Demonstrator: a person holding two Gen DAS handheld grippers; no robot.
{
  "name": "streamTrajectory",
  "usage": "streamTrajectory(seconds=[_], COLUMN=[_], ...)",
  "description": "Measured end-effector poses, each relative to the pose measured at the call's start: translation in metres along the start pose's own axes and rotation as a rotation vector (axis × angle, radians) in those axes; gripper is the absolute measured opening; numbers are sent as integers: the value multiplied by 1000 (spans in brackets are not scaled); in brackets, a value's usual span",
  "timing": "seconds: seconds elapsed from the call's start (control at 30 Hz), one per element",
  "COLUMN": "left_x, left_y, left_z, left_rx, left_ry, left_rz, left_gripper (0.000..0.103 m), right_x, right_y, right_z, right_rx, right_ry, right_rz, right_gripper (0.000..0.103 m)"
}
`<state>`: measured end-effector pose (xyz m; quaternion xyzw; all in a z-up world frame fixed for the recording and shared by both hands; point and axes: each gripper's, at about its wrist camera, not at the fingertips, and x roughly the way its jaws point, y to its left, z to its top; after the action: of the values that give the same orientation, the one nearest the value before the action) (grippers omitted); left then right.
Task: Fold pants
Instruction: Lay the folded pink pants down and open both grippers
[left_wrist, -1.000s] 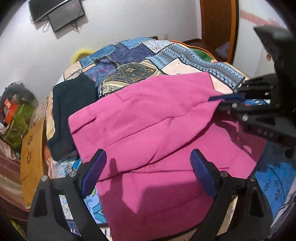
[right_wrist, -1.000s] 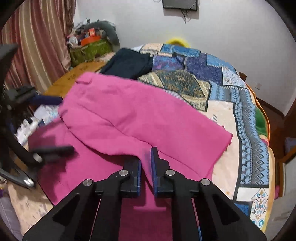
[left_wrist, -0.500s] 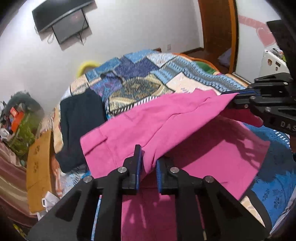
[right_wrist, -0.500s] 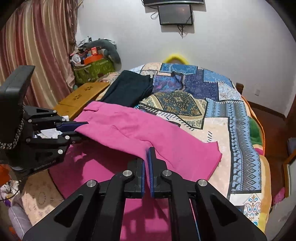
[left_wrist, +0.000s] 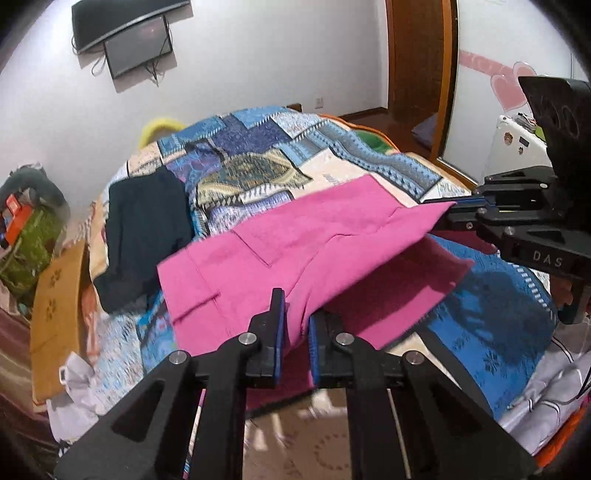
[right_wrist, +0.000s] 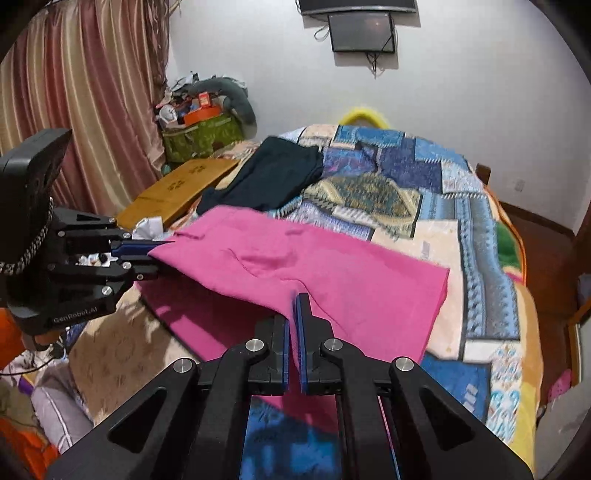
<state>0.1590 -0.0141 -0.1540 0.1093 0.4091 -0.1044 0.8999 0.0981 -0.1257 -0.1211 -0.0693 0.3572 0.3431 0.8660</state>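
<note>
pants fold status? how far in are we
Done: the pink pants already lie doubled, one layer over another, on the patchwork bedspread. In hand: the left gripper and the right gripper are each shut on the near edge of the top layer, holding it raised off the lower layer. Left: carry that edge across toward the far end, lay it flat, let go. The dark garment lies untouched beside.

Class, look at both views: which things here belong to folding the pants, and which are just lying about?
In the job: pink pants, left gripper, right gripper, both shut on the pants.

Lying about: dark garment, patchwork bedspread, wooden board, green bag, wall screen.
</note>
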Motion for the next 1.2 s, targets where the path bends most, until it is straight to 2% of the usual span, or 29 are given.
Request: streamTrajectory(seconds=[0.3, 0.4, 0.47, 0.57, 0.6, 0.67, 0.73, 0.83, 0.93, 1.07, 1.2], left_x=[5, 0, -3, -8, -10, -14, -19, -25, -25, -18, -1], left_y=[-4, -6, -5, -2, -1, 4, 10, 24, 37, 53, 63], left_z=[-19, -24, -26, -29, -29, -27, -24, -17, -9, 1, 0], left_rx=[-38, -38, -49, -71, -79, -113, -151, -228, -284, -340, -387], left_ry=[50, 52, 51, 55, 59, 59, 48, 29, 15, 1, 29], left_rz=[-46, -53, -61, -69, -70, -73, -83, -104, -103, -100, -100], left_gripper=[14, 30, 48, 52, 53, 63, 69, 71, 73, 78, 79], right_x=[20, 20, 17, 11, 8, 1, -7, -14, -12, 2, 25], right_y=[3, 4, 5, 4, 3, 4, 8, 12, 12, 12, 15], right_z=[-34, -41, -42, -42, -41, -37, -31, -20, -8, 4, 7], right_rx=[31, 25, 39, 74, 90, 105, 101, 108, 139, 198, 225], right_ry=[97, 107, 118, 129, 126, 107, 74, 28, 5, 16, 53], right_rz=[13, 6, 18, 34, 39, 48, 50, 66, 88, 121, 142], right_gripper=[6, 7, 7, 14, 20, 30, 38, 45, 46, 46, 46])
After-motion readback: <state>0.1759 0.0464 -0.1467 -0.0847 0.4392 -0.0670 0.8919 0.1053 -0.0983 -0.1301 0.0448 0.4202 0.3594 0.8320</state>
